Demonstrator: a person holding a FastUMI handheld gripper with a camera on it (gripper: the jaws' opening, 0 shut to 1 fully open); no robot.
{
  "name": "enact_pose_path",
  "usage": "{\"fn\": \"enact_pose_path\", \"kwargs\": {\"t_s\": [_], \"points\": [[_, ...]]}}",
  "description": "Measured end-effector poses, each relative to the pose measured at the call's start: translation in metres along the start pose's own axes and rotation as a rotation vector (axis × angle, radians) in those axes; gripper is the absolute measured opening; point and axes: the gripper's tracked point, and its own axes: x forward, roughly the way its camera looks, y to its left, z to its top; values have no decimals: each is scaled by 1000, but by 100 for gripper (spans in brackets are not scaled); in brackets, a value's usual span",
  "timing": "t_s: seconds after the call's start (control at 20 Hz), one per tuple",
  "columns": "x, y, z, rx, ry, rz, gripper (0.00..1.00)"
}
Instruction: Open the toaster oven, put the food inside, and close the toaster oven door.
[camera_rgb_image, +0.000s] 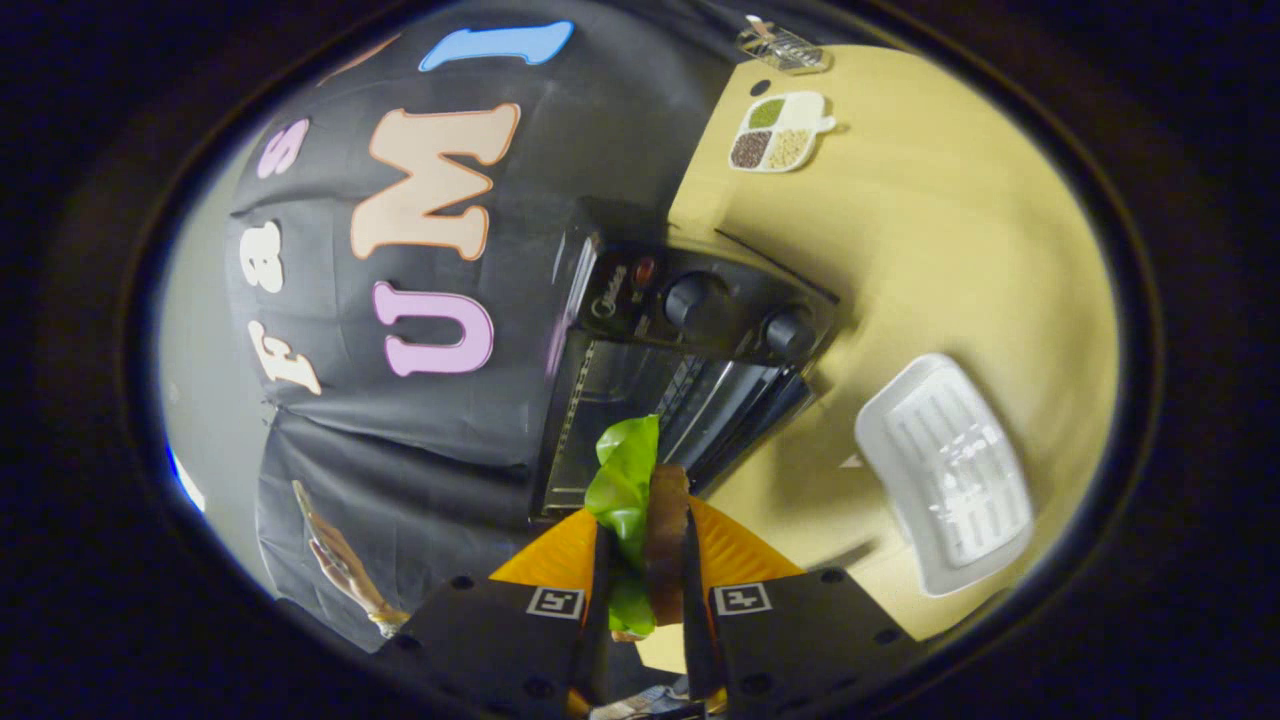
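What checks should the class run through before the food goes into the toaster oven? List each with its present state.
1. Food held: ok. The gripper is shut on the food, green leaf and brown slice between both fingers.
2. Oven door open: ok. The toaster oven shows its inside, door swung away.
3. Food lined up with opening: ok, just ahead of the fingers.
4. Rack free inside: cannot tell, interior dark.
5. White tray out of the path: ok, beside the oven on the table.
6. Oven switched off: cannot tell from the knobs.
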Motion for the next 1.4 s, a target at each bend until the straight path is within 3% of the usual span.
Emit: {"fn": "enact_pose_path", "kwargs": {"t_s": [0.2,0.35,0.65,1.15,1.35,1.4], "points": [[39,-1,-1,96,-136,24,33],[59,-5,-3,82,-190,-1,33],[80,24,22,47,-314,34,33],[131,9,54,84,-392,-48,32],[134,0,53,-19,-413,-102,32],[131,-2,56,-40,-414,-110,37]]}}
